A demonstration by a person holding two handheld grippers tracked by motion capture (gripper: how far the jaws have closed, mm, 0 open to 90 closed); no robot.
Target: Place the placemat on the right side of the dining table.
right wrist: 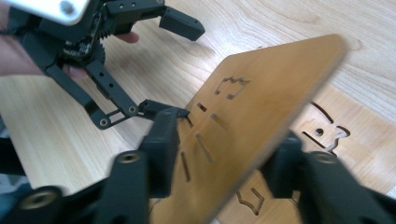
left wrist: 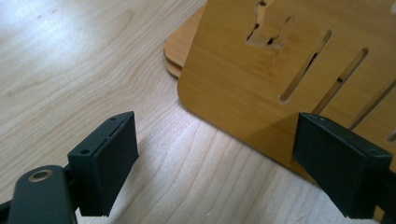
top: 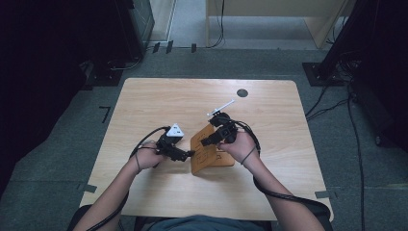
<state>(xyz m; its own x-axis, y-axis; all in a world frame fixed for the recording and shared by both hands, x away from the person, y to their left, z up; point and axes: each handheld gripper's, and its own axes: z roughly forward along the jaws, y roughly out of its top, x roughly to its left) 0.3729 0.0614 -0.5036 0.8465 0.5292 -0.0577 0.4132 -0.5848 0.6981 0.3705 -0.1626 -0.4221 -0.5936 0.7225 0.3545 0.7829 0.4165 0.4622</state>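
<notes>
Grey carpet surrounds the pale wooden desk (top: pixel 144 106). At its middle, the right hand-held gripper (right wrist: pixel 224 163) is clamped on a tilted slotted wooden board (right wrist: pixel 261 107), above a second flat board (right wrist: pixel 345 140). Left hand-held gripper (left wrist: pixel 215 163) gapes beside it. No readable writing.

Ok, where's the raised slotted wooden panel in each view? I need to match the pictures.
High view: the panel stands tilted at table centre, between the two grippers.
Left gripper view: upper right, its corner reaching down towards the right-hand jaw.
Right gripper view: centre, tilted, clamped between this gripper's own jaws.
Shared landmark: the flat wooden piece lying under it.
</notes>
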